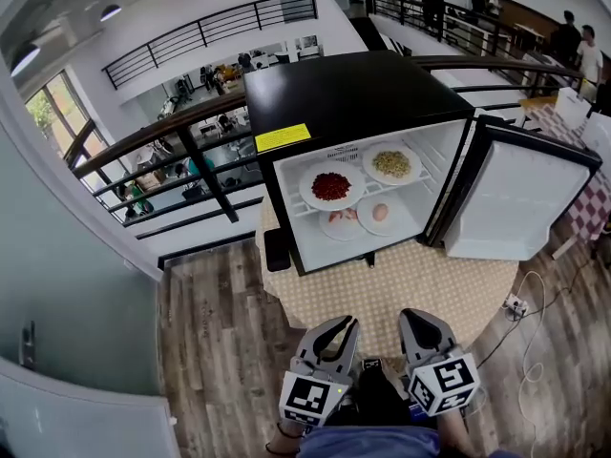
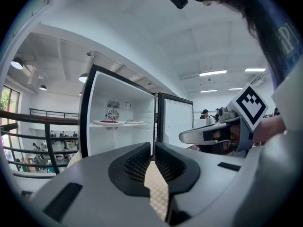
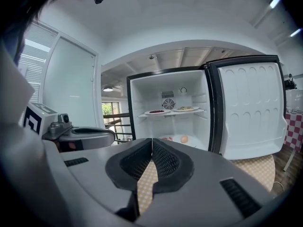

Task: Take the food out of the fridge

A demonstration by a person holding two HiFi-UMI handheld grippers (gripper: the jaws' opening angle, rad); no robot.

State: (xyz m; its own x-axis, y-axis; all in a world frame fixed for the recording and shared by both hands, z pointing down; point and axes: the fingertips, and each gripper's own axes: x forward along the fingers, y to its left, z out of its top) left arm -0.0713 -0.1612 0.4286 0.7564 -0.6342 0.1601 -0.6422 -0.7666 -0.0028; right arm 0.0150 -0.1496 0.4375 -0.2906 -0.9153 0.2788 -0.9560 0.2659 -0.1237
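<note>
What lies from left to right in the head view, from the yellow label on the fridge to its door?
The yellow label → plate of red food → plate of greenish food → open fridge door.

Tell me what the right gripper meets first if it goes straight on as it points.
The right gripper, shut and empty, would probably reach the open fridge at its bottom level, near the left plate there. It tilts slightly down, so the tablecloth could come first; depth is unclear.

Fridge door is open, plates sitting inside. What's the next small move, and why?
Probably open the right gripper and ease it toward the egg plate low in the fridge: its jaws are shut and empty, well short of it.
</note>
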